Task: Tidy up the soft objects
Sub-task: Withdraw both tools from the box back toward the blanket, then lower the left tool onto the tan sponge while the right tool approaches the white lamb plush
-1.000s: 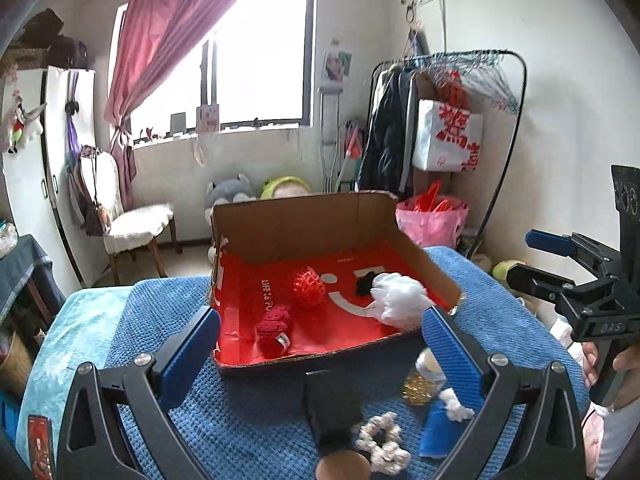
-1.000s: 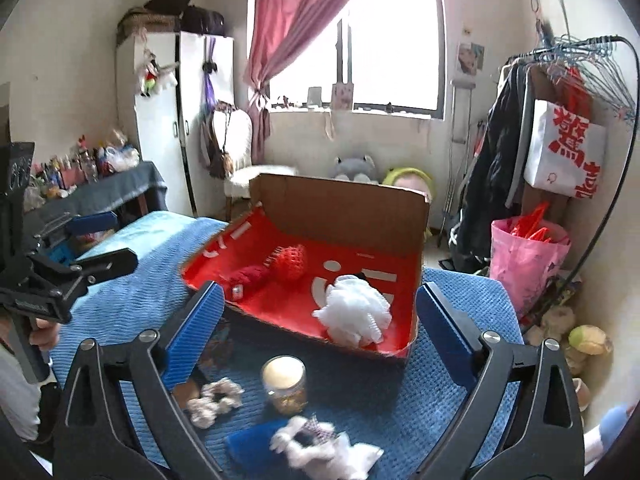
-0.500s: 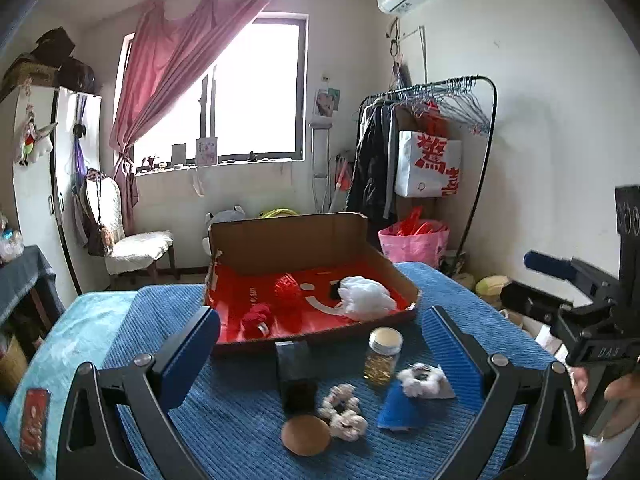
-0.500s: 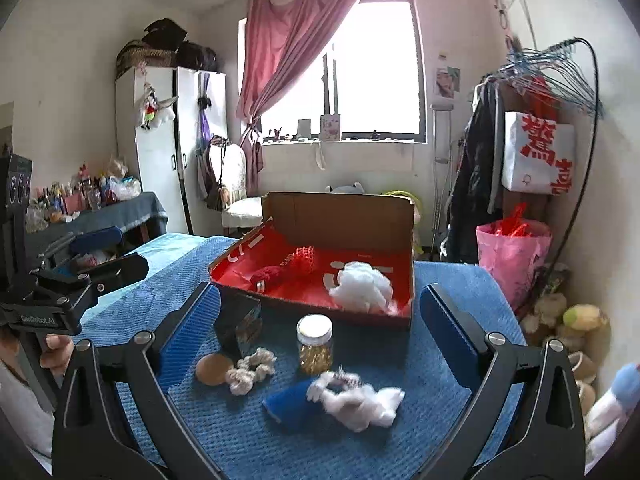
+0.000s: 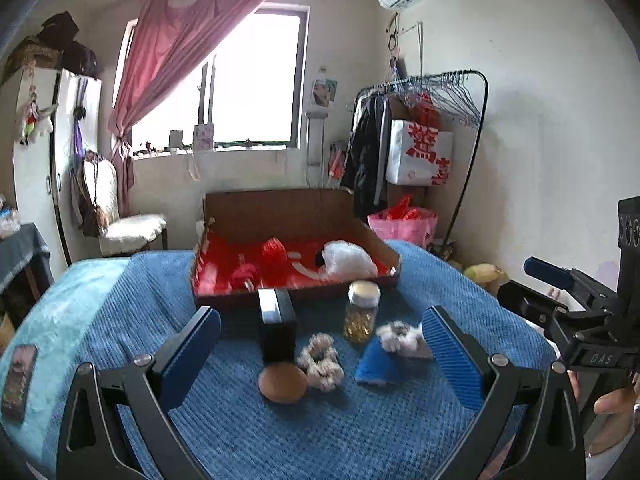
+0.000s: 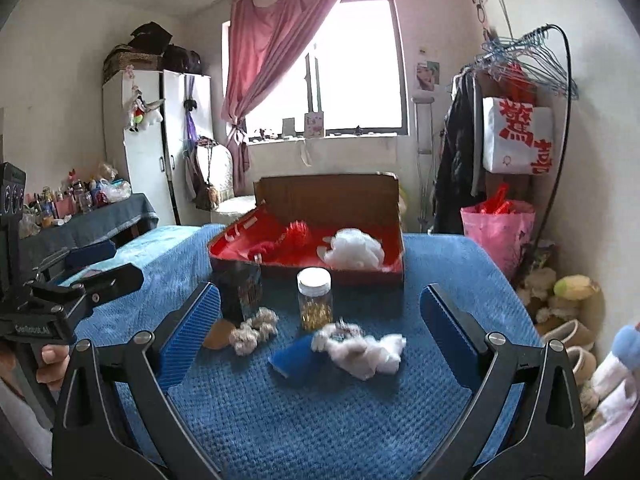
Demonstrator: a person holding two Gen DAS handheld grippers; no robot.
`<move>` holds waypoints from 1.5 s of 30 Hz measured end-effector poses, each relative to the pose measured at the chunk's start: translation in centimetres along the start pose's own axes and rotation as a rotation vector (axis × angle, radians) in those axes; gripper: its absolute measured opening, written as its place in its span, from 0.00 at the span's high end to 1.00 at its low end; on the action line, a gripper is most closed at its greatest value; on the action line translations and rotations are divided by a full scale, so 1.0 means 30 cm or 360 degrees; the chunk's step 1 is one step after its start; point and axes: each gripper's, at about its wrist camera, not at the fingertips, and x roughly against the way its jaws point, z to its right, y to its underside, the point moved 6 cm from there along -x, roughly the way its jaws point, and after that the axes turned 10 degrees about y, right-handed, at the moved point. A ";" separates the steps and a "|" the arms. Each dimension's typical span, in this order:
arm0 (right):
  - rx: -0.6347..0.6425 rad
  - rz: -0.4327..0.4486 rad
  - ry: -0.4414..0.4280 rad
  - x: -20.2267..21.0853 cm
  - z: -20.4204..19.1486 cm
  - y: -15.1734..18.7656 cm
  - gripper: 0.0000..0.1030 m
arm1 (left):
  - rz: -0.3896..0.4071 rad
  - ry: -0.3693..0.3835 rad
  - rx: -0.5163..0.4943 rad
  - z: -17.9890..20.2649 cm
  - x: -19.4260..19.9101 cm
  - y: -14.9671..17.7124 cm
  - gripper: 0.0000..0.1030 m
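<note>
A cardboard box with a red lining [image 5: 224, 280] [image 6: 360, 274] stands at the far side of the blue bedcover. In it lie a white puff [image 5: 348, 262] [image 6: 354, 250], a red mesh ball [image 5: 274, 252] [image 6: 298, 234] and a red soft item [image 5: 242, 274]. On the cover in front lie a cream scrunchie [image 5: 320, 362] [image 6: 254, 328], a white fluffy item [image 5: 400, 338] [image 6: 362, 350] and a blue cloth [image 5: 376, 366] [image 6: 292, 356]. My left gripper [image 5: 320, 356] and right gripper [image 6: 318, 340] are both open and empty, held back from these items.
A black box [image 5: 277, 320] [image 6: 240, 292], a jar of yellow contents [image 5: 362, 312] [image 6: 314, 300] and a brown round object [image 5: 283, 382] stand among the soft items. A clothes rack [image 5: 420, 128] and pink bag [image 6: 496, 236] are at the right, a chair [image 5: 120, 228] at the left.
Both grippers have pulled back and away from the box, so the loose items on the cover have come fully into view. Both stay open.
</note>
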 end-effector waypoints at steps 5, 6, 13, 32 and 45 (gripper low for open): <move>-0.0002 -0.0022 0.0084 -0.032 0.002 0.093 0.01 | -0.0060 0.0030 0.0071 -0.010 -0.037 0.109 0.00; -0.0025 -0.0022 0.0099 -0.041 0.006 0.115 0.01 | -0.0071 0.0030 0.0083 -0.016 -0.049 0.131 0.00; -0.0071 -0.0128 0.0162 -0.143 0.006 0.260 0.01 | -0.0140 0.0011 0.0178 -0.074 -0.147 0.267 0.00; -0.0072 -0.0327 0.0175 -0.262 -0.004 0.391 0.01 | -0.0302 -0.0073 0.0191 -0.113 -0.250 0.392 0.00; -0.0113 -0.0383 0.0141 -0.281 0.015 0.390 0.01 | -0.0347 -0.0081 0.0196 -0.122 -0.262 0.393 0.00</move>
